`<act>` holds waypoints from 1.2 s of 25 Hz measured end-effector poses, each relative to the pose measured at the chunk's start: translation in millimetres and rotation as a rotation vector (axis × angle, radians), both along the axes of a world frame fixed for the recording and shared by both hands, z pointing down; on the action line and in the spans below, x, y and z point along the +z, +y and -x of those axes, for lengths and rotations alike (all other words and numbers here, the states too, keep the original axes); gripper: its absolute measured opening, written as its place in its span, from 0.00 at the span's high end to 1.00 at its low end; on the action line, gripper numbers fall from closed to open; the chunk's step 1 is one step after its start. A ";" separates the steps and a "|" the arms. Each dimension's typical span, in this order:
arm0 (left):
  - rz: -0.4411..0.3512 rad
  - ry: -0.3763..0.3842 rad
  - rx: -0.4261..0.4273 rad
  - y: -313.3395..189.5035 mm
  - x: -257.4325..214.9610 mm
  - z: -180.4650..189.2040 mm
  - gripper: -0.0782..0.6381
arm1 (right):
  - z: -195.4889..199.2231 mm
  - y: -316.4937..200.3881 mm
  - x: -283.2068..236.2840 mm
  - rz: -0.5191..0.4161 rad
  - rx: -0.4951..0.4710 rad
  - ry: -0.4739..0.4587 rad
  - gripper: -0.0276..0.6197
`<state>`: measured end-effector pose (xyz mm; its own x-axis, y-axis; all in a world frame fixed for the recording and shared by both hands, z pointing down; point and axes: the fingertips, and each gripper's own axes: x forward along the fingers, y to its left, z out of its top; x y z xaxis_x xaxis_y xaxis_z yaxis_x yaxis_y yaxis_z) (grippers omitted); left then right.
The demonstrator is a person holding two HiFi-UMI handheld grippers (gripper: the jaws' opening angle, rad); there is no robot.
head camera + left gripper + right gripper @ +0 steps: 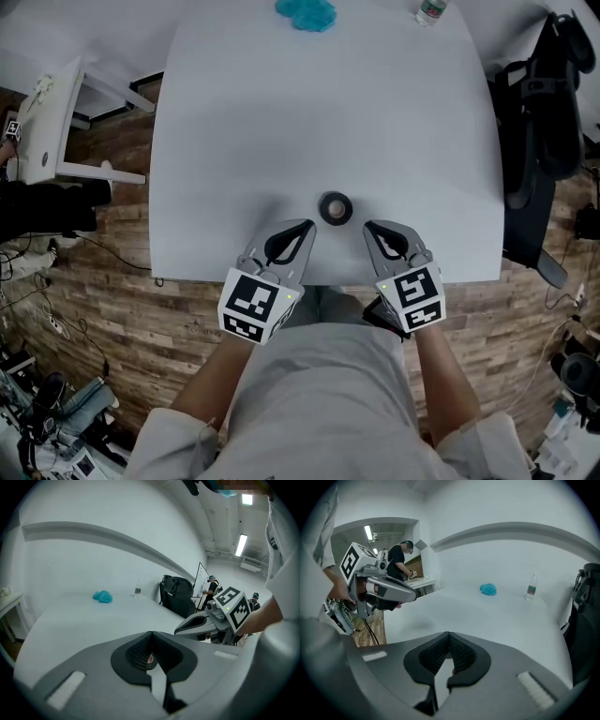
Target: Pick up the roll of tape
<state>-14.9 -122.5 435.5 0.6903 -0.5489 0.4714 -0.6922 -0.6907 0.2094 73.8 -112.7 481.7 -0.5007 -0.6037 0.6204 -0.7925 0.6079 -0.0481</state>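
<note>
A dark roll of tape [336, 207] lies flat on the white table [281, 112] near its front edge. My left gripper [309, 224] is just left of and nearer than the roll, its jaws shut with nothing in them. My right gripper [367, 226] sits just right of the roll, also shut and empty. Neither touches the tape. In the left gripper view the shut jaws [151, 633] fill the foreground and the right gripper [206, 620] shows beyond. The right gripper view has its own shut jaws [448, 633] and the left gripper [386, 589]. The tape is hidden in both gripper views.
A blue cloth [306, 13] and a water bottle [431, 9] sit at the table's far edge. A black chair [544, 122] stands at the right side, a white stand [47, 122] at the left. People stand in the background of the gripper views.
</note>
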 end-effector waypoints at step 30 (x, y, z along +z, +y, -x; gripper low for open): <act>0.086 -0.046 -0.023 -5.7 63.0 15.2 0.87 | 25.3 -20.2 75.2 0.120 -0.058 0.026 0.75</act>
